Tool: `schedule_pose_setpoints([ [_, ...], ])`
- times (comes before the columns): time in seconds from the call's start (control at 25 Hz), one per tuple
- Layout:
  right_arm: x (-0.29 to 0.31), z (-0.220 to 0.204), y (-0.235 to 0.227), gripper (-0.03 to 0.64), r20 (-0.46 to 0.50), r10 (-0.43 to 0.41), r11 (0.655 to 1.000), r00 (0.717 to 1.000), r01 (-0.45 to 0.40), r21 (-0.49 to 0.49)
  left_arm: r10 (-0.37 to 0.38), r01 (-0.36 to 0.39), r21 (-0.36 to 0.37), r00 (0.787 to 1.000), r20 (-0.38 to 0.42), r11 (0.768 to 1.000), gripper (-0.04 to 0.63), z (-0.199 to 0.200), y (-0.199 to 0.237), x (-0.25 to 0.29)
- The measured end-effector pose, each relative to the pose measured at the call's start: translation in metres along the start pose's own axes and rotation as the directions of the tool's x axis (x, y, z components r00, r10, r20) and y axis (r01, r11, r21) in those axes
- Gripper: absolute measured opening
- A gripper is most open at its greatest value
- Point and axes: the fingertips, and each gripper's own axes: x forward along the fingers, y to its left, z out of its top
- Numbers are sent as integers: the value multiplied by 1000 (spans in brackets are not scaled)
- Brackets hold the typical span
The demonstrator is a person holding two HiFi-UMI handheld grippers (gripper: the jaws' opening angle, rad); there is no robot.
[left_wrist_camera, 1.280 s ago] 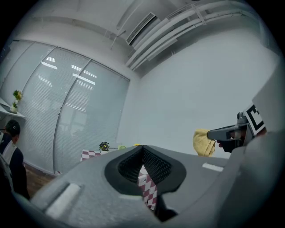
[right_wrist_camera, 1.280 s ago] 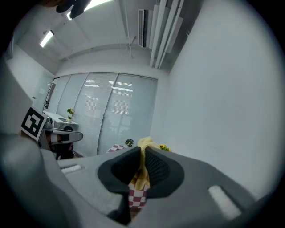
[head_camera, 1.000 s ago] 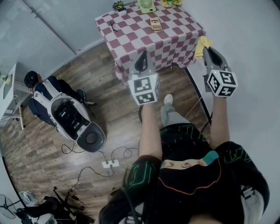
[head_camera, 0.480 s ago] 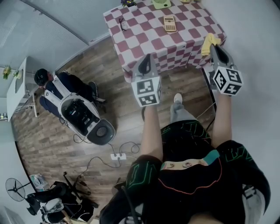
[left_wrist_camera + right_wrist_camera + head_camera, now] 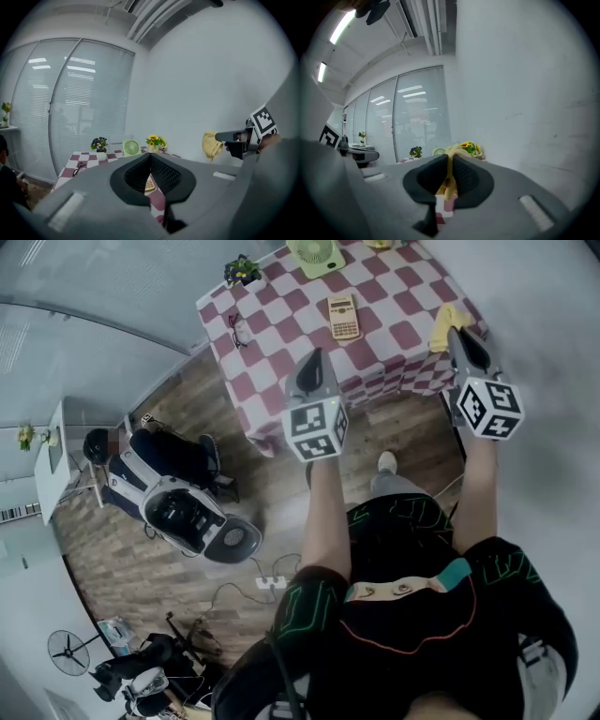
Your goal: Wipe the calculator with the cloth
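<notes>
Looks like the approach, wiping not yet begun. Holding left gripper [image 5: 314,354] pressed together, empty, near front edge of table [image 5: 272,329]. Calculator [image 5: 343,317] lying flat mid-table. Clamping yellow cloth [image 5: 446,322] in right gripper [image 5: 457,334]. Next: carrying cloth over onto calculator.

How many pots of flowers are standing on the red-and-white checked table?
2. A small pot of dark purple flowers stands left of the light green desk fan; a pot of yellow sunflowers stands right of it. None seems hidden.
</notes>
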Motion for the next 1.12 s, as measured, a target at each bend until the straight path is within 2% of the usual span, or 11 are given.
schedule_pose_setpoints([
  [0.32, 49, 3, -24, 35, 3, 50, 999, 999, -50, 17, -5, 6, 37, 1000, -14, 999, 11, 9, -12, 56],
  [0.52, 75, 5, -17, 35, -3, 112, 994, 994, -113, -5, 16, -16, 36, 1000, -18, 999, 11, 9, -4, 74],
  [0.8, 117, 3, -2, 35, -25, 154, 988, 988, -155, -28, 33, -33, 23, 999, -22, 999, 11, 6, 20, 100],
  [1.12, 171, -14, 10, 35, -88, 181, 982, 979, -185, -29, 24, -24, 2, 996, -89, 1000, 9, -15, 44, 135],
])
